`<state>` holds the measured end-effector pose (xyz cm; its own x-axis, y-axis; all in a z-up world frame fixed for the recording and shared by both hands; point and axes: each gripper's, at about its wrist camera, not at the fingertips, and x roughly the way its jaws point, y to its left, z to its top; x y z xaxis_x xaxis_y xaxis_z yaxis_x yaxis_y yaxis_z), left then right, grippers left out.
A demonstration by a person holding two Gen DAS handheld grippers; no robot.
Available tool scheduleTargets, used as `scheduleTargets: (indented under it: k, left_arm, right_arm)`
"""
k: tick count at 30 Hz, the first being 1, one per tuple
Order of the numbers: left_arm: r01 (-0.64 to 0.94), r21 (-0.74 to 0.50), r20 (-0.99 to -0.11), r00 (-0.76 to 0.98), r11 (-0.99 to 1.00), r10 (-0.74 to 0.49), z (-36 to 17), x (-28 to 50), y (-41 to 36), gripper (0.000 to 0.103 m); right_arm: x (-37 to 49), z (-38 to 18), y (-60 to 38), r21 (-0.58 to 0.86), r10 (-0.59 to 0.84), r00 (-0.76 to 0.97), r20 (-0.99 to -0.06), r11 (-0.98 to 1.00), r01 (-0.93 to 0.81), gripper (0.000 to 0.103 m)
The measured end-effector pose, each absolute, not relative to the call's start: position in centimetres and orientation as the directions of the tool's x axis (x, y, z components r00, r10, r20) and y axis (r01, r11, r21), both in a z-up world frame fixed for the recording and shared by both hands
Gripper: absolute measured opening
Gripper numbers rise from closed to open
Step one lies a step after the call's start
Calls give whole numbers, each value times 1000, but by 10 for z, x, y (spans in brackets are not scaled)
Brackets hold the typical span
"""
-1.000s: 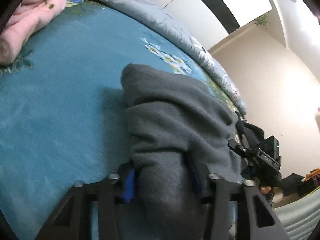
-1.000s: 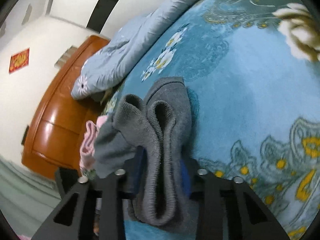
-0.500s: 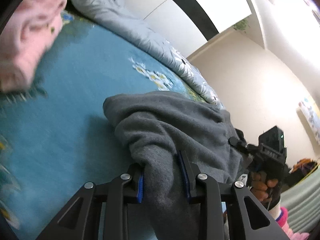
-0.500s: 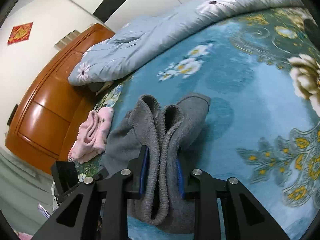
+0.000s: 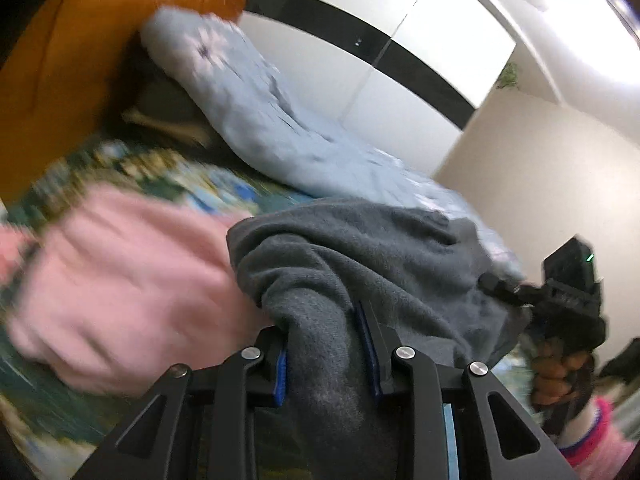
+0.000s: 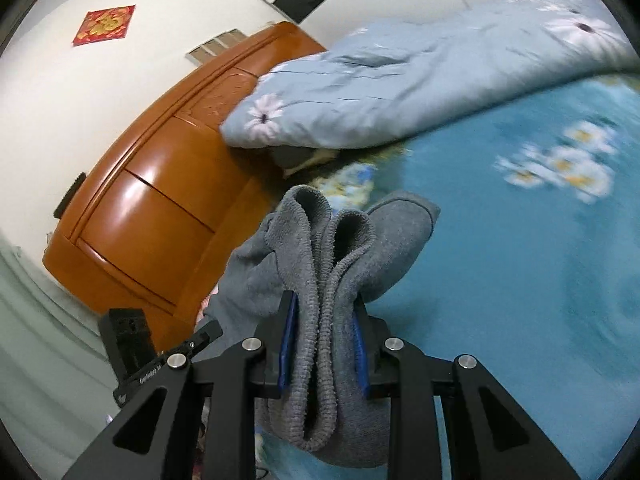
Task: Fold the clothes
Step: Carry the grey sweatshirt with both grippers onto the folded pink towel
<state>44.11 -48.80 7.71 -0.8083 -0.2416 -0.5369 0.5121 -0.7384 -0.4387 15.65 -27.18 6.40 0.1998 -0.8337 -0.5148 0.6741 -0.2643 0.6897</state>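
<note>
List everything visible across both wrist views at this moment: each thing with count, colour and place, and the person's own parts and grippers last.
grey garment: 1, grey fleece, bunched, clamped at both ends between the two grippers.
pink garment: 1, pink, blurred, on the bedspread left of the grey one.
bedspread: 1, teal with flowers, covering the bed.
quilt: 1, pale blue with flowers, heaped along the far side.
headboard: 1, orange-brown wood, at the bed's end.
wall decoration: 1, red and gold, on the white wall.
hand: 1, holding the right gripper's handle.
left gripper: black, blue-padded fingers.
right gripper: black, blue-padded fingers.
</note>
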Motion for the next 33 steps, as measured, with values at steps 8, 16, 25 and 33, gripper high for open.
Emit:
scheduleTargets:
  k: [8, 16, 25, 33]
  left_arm:
    - [596, -440, -556, -768, -672, -317, 87, 508, -592, 31]
    - [684, -513, -646, -705, -519, -291, 15, 527, -649, 34]
    - [755, -446, -672, -637, -481, -378, 28, 542, -628, 40]
    - [718, -527, -567, -695, -455, -441, 62, 562, -596, 39]
  right_arm:
    - [198, 67, -399, 702, -809, 298, -507, -187, 687, 26]
    - [222, 33, -454, 692, -752, 339, -566, -209, 691, 27]
    - [225, 7, -455, 679, -711, 338, -617, -265, 685, 30]
    - [218, 61, -425, 522, -759, 155, -632, -270, 809, 32]
